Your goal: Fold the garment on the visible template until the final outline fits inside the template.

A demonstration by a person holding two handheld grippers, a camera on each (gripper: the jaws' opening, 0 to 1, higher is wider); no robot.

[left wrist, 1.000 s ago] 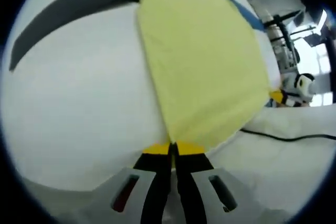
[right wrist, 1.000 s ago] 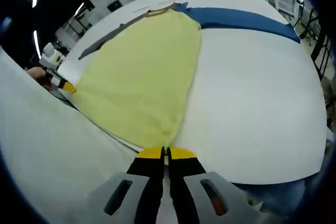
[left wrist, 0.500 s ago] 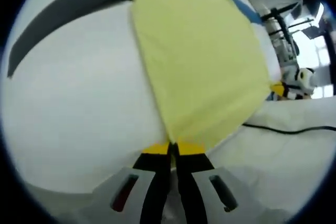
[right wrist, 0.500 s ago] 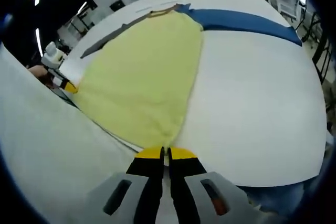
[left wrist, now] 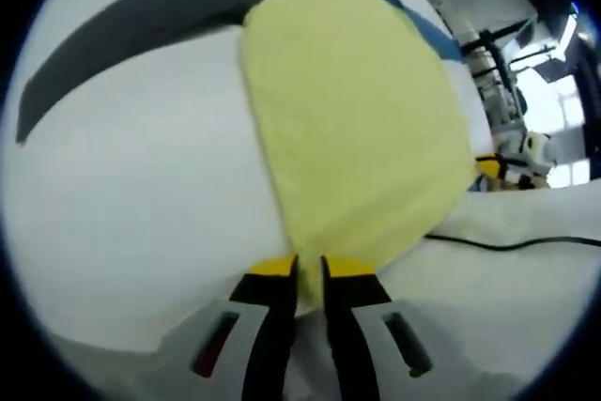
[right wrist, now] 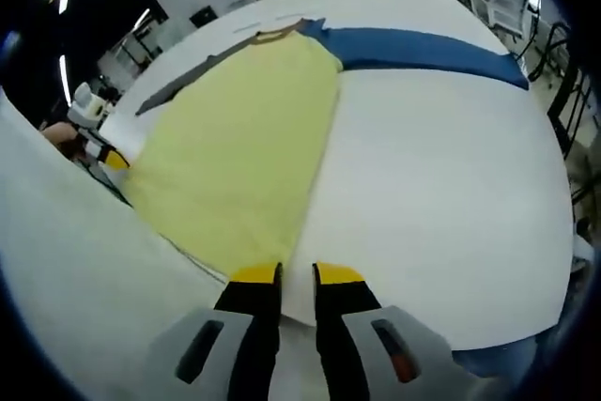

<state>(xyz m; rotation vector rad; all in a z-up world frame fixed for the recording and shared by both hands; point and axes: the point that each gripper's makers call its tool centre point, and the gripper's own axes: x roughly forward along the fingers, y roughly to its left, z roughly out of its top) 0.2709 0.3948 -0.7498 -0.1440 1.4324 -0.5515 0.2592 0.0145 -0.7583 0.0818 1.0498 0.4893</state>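
Yellow garment (left wrist: 357, 119) flat on the white tabletop (right wrist: 441, 166)
Left tool (left wrist: 309, 274) and right tool (right wrist: 296, 277) – both spread, each at a near hem corner just ahead.

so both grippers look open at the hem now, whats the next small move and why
Probably draw both grippers back off the hem. The left gripper and right gripper stand open at the near corners of the yellow garment, which lies flat, so regripping for a fold can follow.

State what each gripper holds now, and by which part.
Nothing. Both the left gripper and right gripper stand with jaws parted at the yellow garment's hem corners.
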